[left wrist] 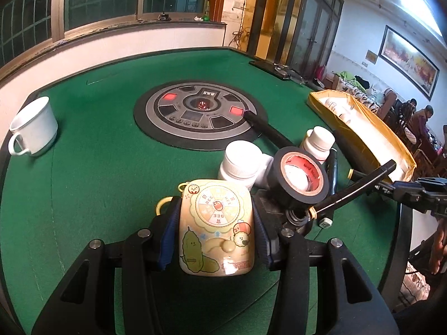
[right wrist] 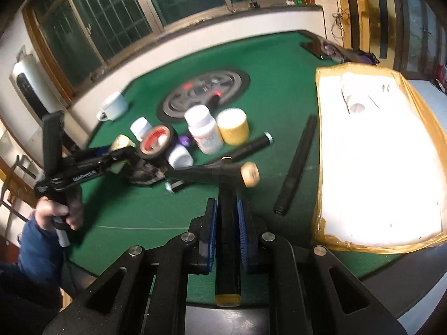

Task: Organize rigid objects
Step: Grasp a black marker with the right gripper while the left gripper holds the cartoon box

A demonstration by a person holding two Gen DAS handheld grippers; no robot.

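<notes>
Gripping the flat, glossy cartoon-printed case [left wrist: 216, 227] across its sides, the left gripper [left wrist: 216, 240] holds something stiff, light, slippery — while the right gripper [right wrist: 227, 223] clamps a rigid black Y-shaped tool [right wrist: 227, 184] by its stem.

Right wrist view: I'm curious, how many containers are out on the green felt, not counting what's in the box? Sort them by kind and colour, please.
white bottles: 3
yellow jar: 1
white mug: 1
Total: 5
</notes>
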